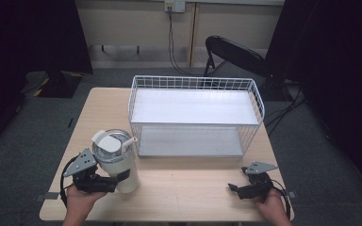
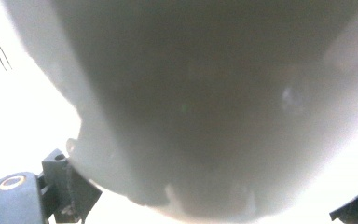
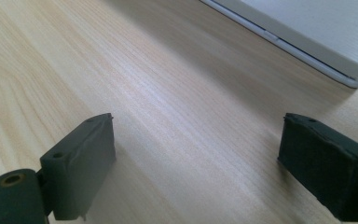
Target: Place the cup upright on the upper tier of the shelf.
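I see one wooden surface (image 1: 184, 188), and on it one white wire basket (image 1: 195, 115) toward the far side, its long axis running left to right across my view, open side facing me, with one white shelf board across its middle and another at its bottom.

Next in size is the single tumbler (image 1: 118, 162), pale and cream-coloured, standing near the front left corner of the surface, just left of the basket's near left corner. Its long axis is vertical, mouth upward. It carries one clear lid with a white flap, and one short white straw that points up and off to the right, toward the basket.

I have two tools. My left tool (image 1: 115, 181) sits against the lower half of the tumbler from the left, jaws either side of its body; in the left gripper view the tumbler's wall (image 2: 191, 107) bulges close between the jaw tips, so I read the tool as closed on it.

My right tool (image 1: 234, 188) rests low over the surface near the front right corner, well apart from the tumbler. In the right gripper view its jaws stand wide apart with bare wood (image 3: 182, 116) between them, holding nothing.
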Motion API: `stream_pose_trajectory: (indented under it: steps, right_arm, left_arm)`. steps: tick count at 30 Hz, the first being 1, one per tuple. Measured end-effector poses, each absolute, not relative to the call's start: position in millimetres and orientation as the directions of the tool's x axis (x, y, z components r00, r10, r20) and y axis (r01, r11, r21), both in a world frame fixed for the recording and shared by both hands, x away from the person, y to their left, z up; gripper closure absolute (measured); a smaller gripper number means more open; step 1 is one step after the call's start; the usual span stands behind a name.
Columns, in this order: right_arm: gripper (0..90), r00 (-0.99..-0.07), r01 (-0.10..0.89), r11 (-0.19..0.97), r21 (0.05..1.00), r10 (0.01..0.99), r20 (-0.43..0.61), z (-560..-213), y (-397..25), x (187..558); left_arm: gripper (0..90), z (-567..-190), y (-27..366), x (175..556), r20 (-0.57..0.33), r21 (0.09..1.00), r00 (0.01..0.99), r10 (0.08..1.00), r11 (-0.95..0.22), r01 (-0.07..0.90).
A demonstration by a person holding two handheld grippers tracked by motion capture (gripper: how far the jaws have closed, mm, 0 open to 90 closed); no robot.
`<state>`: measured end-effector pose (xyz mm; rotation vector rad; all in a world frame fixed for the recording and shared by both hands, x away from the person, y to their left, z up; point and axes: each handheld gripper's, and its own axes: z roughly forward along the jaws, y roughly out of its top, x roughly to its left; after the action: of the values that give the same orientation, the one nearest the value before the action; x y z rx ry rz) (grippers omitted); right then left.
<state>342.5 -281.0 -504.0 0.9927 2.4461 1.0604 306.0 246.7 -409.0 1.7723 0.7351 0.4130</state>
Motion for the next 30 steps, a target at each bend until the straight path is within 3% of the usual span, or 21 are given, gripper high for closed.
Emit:
stream_pose_trajectory:
  steps: [5,30]
  right_arm:
    - [10.0,-0.718,0.478,0.490,0.729,0.696,0.003,-504,-281,343]
    - [10.0,-0.718,0.478,0.490,0.729,0.696,0.003,-504,-281,343]
  left_arm:
    - [10.1,-403,239,311,-0.122,0.940,0.746,0.654,-0.167,0.299]
    - [10.2,-363,205,335,-0.116,0.938,0.780,0.616,-0.190,0.289]
